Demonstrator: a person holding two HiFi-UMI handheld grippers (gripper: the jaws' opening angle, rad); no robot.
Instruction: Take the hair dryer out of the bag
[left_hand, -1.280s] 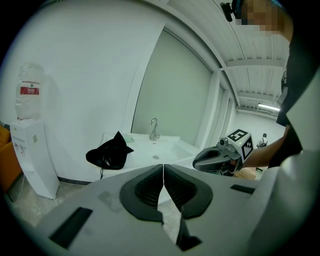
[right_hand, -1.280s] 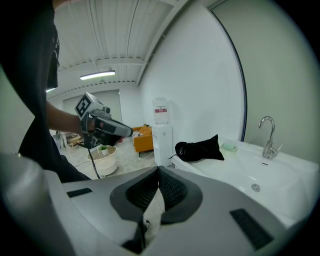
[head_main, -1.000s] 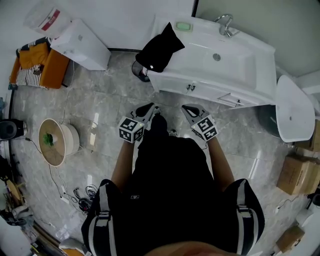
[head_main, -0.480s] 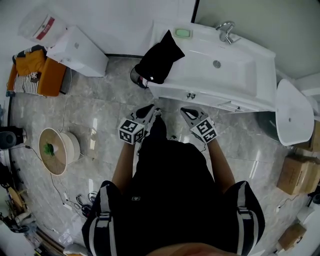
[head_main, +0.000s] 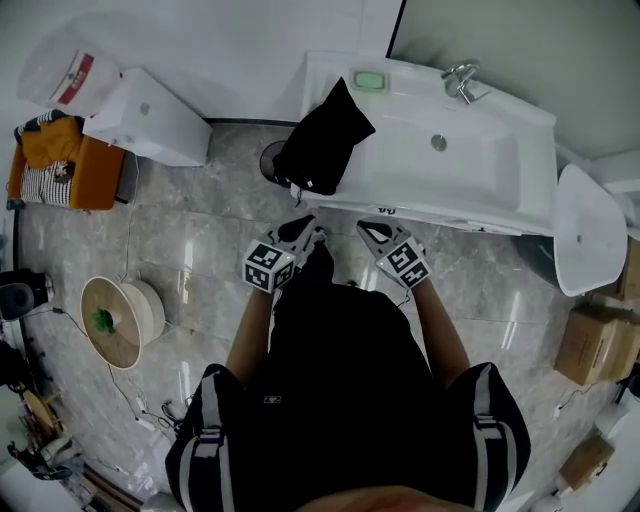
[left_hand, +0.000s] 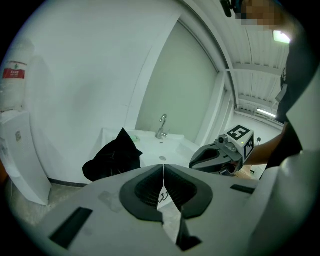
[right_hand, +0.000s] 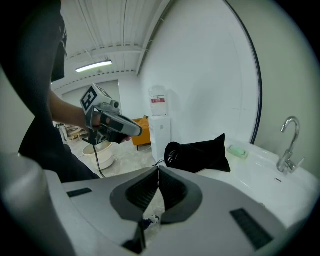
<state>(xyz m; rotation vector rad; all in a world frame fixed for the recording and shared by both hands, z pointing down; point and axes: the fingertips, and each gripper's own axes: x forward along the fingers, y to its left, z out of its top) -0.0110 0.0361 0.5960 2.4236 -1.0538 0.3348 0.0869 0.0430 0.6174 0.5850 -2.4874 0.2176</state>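
Observation:
A black drawstring bag (head_main: 322, 143) lies on the left end of the white washbasin counter (head_main: 400, 180), its mouth hanging over the front-left edge. It also shows in the left gripper view as a dark bag (left_hand: 112, 158) and in the right gripper view as the bag (right_hand: 200, 153). The hair dryer is hidden inside it. My left gripper (head_main: 311, 230) and right gripper (head_main: 364, 228) are both shut and empty, held side by side above the floor just short of the counter. The left gripper (left_hand: 163, 172) points at the basin; the right gripper (right_hand: 158, 172) points toward the bag's mouth.
A tap (head_main: 464, 78) and a green soap (head_main: 369, 80) sit on the basin counter. A white box (head_main: 150, 118) and an orange seat (head_main: 72, 165) stand at the left wall. A round white heater (head_main: 118, 318) with cables lies on the marble floor. Cardboard boxes (head_main: 590, 345) are at the right.
Both grippers have moved forward toward the basin counter, staying shut; the bag and counter now sit closer in the head view.

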